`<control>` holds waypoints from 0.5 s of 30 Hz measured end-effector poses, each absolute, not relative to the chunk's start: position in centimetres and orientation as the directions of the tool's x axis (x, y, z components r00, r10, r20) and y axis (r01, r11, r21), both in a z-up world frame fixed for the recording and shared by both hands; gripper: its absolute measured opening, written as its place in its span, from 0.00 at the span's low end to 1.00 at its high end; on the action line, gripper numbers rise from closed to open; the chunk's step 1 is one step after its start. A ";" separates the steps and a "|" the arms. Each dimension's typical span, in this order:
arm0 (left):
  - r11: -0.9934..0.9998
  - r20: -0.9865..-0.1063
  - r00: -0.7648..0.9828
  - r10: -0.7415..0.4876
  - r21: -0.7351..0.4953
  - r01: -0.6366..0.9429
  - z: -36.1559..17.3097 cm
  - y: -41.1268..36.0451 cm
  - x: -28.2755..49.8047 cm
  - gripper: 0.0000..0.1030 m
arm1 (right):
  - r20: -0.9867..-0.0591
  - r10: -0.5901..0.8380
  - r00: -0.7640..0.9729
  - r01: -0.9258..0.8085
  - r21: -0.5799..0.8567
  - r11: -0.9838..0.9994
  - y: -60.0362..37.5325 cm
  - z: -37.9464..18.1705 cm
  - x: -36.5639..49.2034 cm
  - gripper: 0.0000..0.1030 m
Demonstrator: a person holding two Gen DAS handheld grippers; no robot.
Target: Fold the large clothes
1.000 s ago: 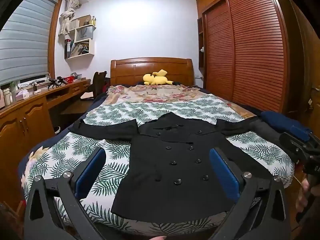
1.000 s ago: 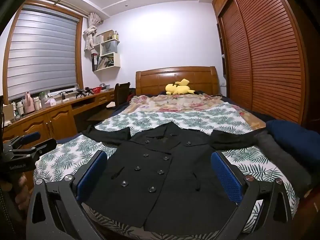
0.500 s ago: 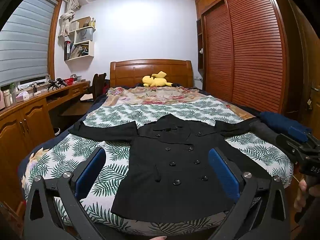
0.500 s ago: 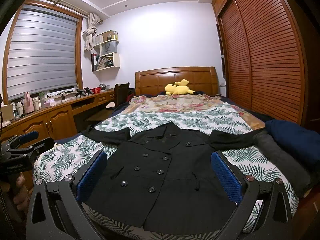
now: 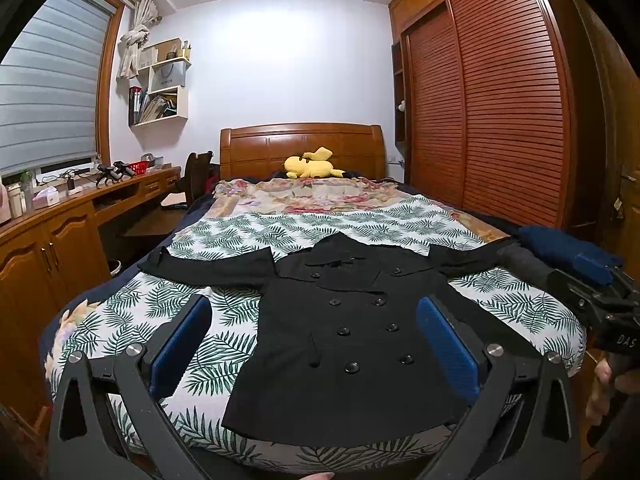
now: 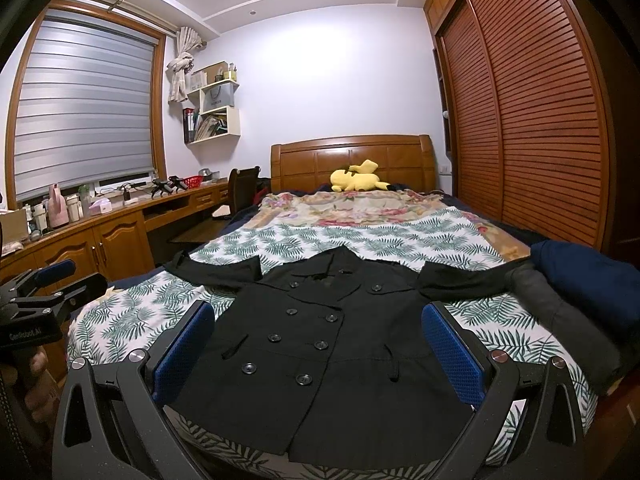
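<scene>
A black double-breasted coat [image 5: 348, 344] lies flat and face up on the leaf-print bed cover [image 5: 132, 312], sleeves spread to both sides, hem at the near bed edge. It also shows in the right wrist view [image 6: 320, 344]. My left gripper [image 5: 314, 344] is open and empty, held above the near edge over the coat's lower half. My right gripper [image 6: 318, 350] is open and empty, likewise above the coat's hem. The right gripper also shows at the right edge of the left wrist view [image 5: 600, 296]. The left gripper shows at the left edge of the right wrist view [image 6: 44, 300].
A folded dark grey garment [image 6: 560, 312] and a navy one [image 6: 588, 276] lie on the bed's right side. A yellow plush toy [image 5: 310, 162] sits by the headboard. A wooden desk [image 5: 60, 216] runs along the left; louvred wardrobe doors [image 5: 500, 112] stand on the right.
Both grippers have risen and tilted slightly, so the room appears lower in the views. The coat has not moved. Both grippers stay open.
</scene>
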State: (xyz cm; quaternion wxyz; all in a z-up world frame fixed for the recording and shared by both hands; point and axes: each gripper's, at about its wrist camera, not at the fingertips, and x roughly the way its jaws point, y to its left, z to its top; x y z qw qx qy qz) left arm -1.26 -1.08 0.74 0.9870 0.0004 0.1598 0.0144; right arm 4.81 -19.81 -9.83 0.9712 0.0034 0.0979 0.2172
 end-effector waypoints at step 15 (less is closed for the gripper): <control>1.000 -0.315 0.949 0.026 0.007 -0.025 1.0 -1.6 -1.1 1.00 | -0.188 0.422 0.887 -0.421 0.049 0.906 -19.8 -9.9 4.8 1.00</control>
